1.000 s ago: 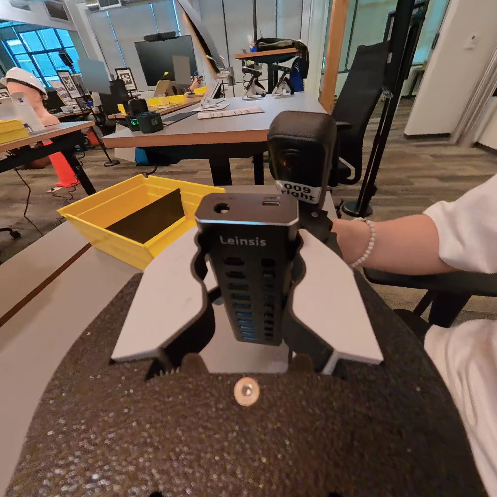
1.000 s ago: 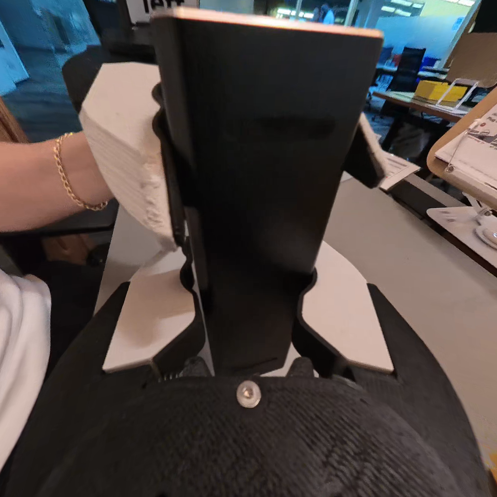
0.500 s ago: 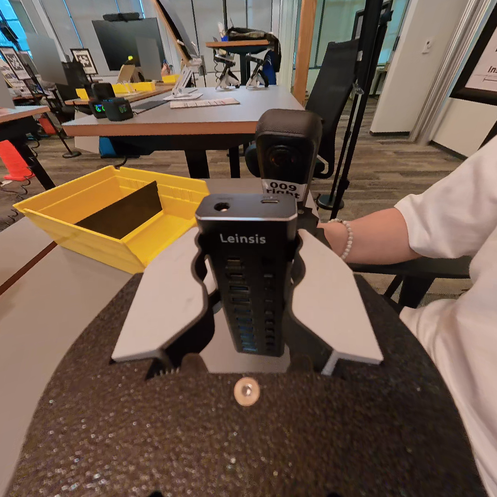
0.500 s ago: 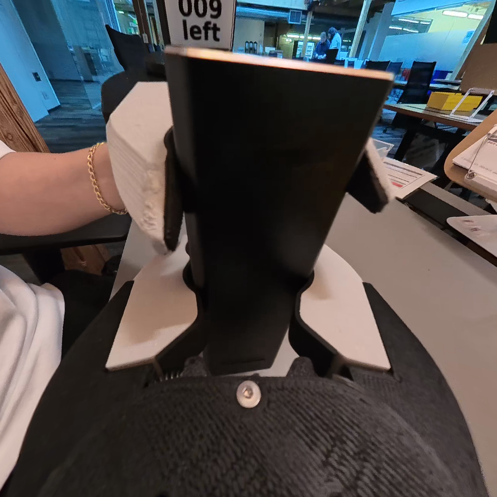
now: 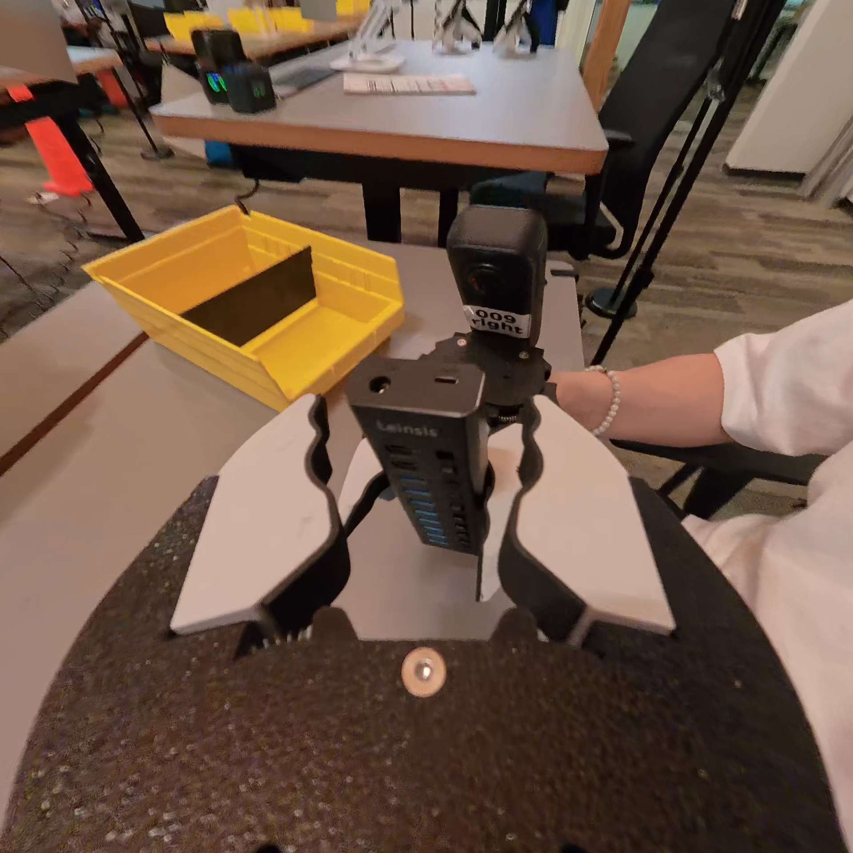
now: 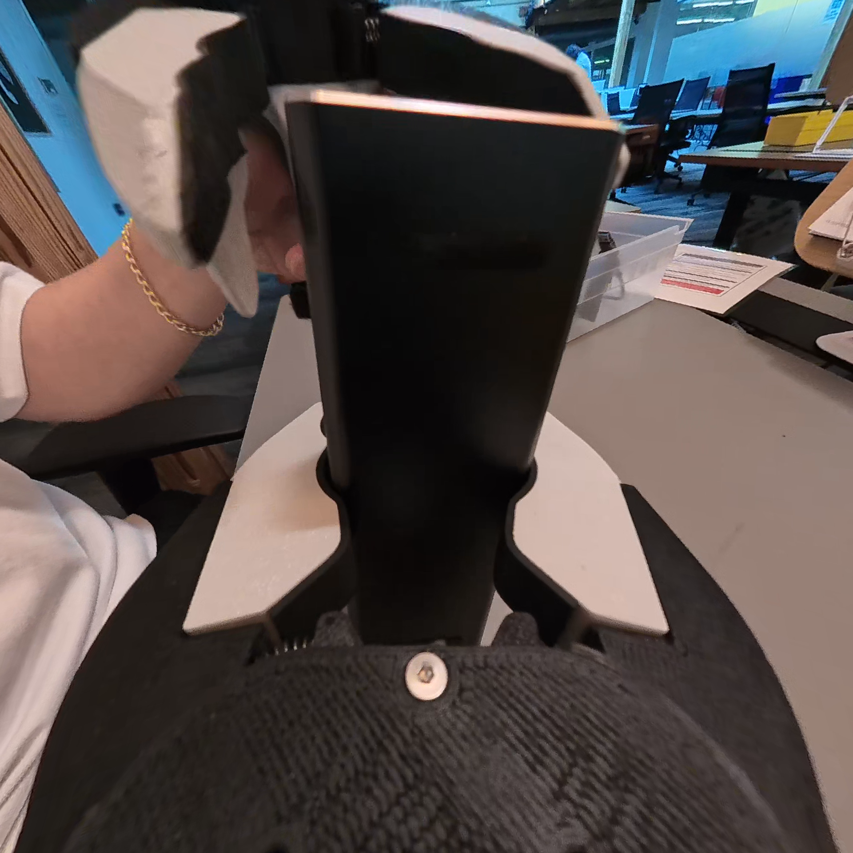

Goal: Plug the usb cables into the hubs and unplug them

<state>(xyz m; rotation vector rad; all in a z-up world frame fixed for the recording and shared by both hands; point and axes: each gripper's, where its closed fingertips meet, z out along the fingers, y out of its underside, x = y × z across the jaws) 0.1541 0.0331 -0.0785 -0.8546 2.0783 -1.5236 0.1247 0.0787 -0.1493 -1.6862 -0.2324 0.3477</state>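
Grey desk carries a yellow bin. My right claw clamps the black usb hub, upright above the desk. My left claw is spread wide around it, not touching.

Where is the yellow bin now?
In the left wrist view, the yellow bin sits on the grey table, upper left, beyond and left of the black hub.

Port face of the hub hidden in the right wrist view; left tool blurred there
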